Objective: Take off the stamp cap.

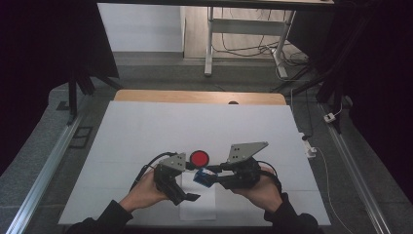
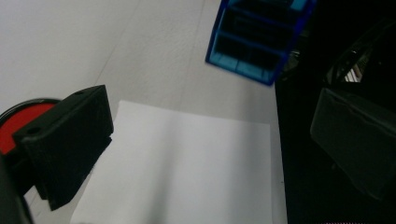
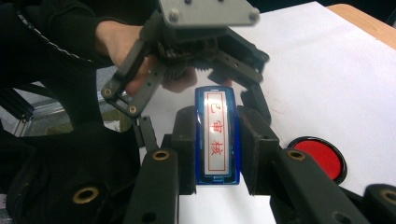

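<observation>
Blue stamp; white label, red characters.

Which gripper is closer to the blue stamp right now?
The right gripper: its fingers clamp the blue stamp on both sides. The left gripper is open, beside it over the white paper, not touching it.

Black sleeves; each black gripper carries a grey three-cornered plate and black cable.
</observation>
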Available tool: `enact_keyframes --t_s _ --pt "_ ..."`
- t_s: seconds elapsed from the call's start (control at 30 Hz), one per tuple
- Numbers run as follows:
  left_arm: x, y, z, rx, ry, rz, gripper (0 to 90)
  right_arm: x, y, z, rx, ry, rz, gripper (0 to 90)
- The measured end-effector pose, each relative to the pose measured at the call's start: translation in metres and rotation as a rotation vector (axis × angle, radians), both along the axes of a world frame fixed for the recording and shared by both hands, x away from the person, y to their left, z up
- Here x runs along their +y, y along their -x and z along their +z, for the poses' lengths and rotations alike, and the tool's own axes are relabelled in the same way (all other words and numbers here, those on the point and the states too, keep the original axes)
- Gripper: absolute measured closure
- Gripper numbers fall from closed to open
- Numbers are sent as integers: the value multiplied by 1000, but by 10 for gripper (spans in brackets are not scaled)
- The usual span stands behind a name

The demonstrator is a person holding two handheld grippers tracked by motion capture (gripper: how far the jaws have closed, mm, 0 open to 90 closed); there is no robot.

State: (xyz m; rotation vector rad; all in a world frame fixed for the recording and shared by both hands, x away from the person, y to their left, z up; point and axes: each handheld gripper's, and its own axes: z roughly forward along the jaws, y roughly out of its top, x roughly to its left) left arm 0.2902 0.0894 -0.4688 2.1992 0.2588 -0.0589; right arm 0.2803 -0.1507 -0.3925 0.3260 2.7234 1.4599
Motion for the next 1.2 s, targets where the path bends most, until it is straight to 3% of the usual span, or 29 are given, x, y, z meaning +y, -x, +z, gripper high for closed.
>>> enact_keyframes --t_s 0.2,0.47,0.53,0.67,0.9,1.2 --pt "-8 -3 1 -8 31 -67 34 0 0 -1 0 0 14 703" --pt "3 -7 2 1 121 -120 339 1 1 -1 8 2 27 703" --pt "4 -7 3 0 128 -127 434 2 2 -1 11 1 33 703" --pt "5 -6 3 -2 135 -144 530 2 2 -1 17 0 41 703" --pt "3 -4 2 -1 136 -177 645 3 2 -2 19 5 44 704" --pt "5 -6 2 27 164 -224 684 2 3 -1 28 -12 74 703"
